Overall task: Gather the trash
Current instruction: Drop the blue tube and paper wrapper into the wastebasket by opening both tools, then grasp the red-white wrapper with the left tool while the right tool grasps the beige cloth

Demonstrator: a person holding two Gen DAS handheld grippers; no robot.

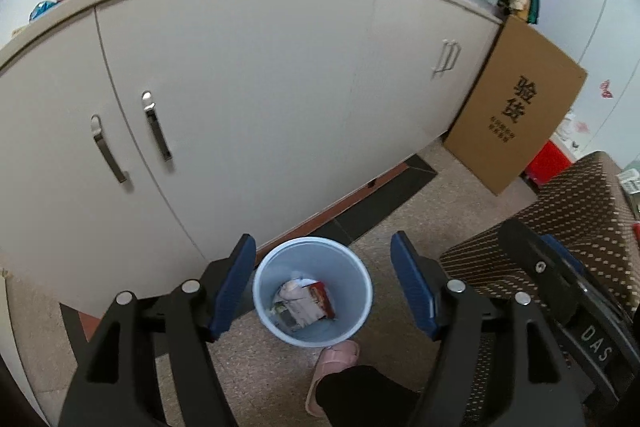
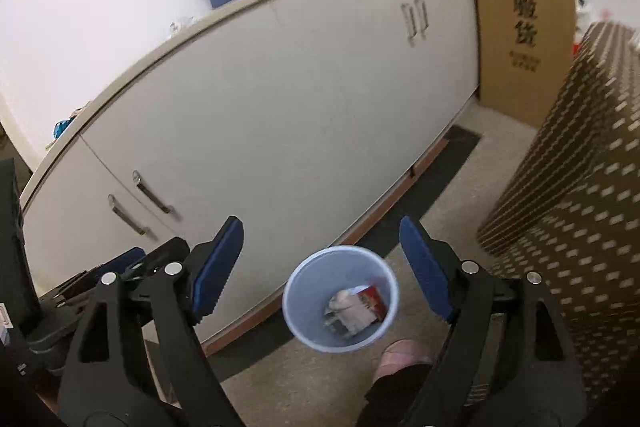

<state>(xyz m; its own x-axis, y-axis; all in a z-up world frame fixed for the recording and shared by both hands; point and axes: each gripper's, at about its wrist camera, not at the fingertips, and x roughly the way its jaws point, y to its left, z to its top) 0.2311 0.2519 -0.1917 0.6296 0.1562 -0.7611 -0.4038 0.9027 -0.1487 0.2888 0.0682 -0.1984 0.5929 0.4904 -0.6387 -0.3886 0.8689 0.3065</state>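
Hovering wide open, empty: left gripper (image 1: 323,287), right gripper (image 2: 322,269), both aiming down over pale blue bin (image 1: 360,291) already holding crumpled paper (image 1: 298,305), likely for dropping.

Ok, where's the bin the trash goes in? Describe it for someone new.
Find the long white cabinet with metal handles. On the floor before it stands a small round light-blue plastic bin, beside a pink slipper; it alone is open-topped, with crumpled paper and a red carton inside.
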